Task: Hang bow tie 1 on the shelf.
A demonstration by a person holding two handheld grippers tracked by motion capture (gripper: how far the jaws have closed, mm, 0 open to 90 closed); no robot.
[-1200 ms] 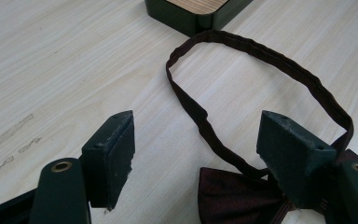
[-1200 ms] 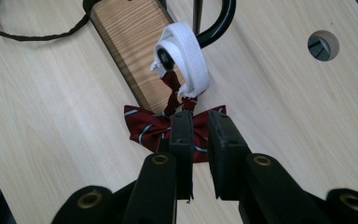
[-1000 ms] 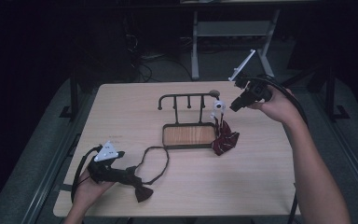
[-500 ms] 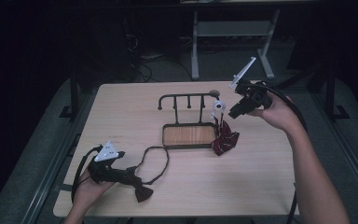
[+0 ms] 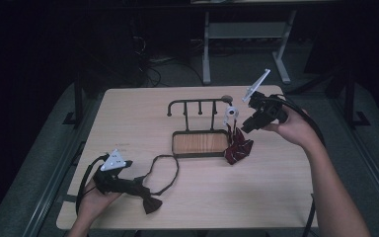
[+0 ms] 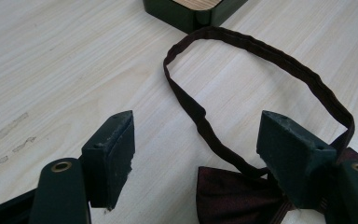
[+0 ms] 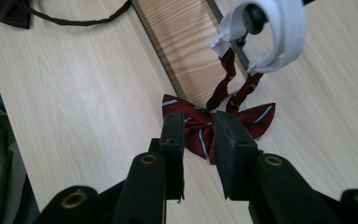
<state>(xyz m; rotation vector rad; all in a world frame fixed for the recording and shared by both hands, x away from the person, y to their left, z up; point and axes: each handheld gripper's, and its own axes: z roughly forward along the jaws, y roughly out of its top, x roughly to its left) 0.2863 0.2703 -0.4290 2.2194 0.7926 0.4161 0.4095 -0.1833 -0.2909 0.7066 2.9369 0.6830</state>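
One striped bow tie (image 7: 214, 122) hangs on the rack (image 5: 200, 104); right gripper (image 5: 249, 126) just loosened, empty. Dark bow tie (image 6: 235, 196) waits between the open left gripper (image 6: 198, 154).

Left gripper (image 5: 145, 197) low at the near left of the high view, lying almost level and pointing right, gripped from below by the left hand (image 5: 96, 195), forearm entering from the bottom edge. Jaws wide apart in the left gripper view (image 6: 196, 154).

Right gripper (image 5: 246, 126) raised at the far right, tilted down and to the left, held by the right hand (image 5: 288, 129) on an outstretched forearm. Jaws narrowly parted in the right gripper view (image 7: 199, 147), having just been opening a little, nothing pinched between the pads.
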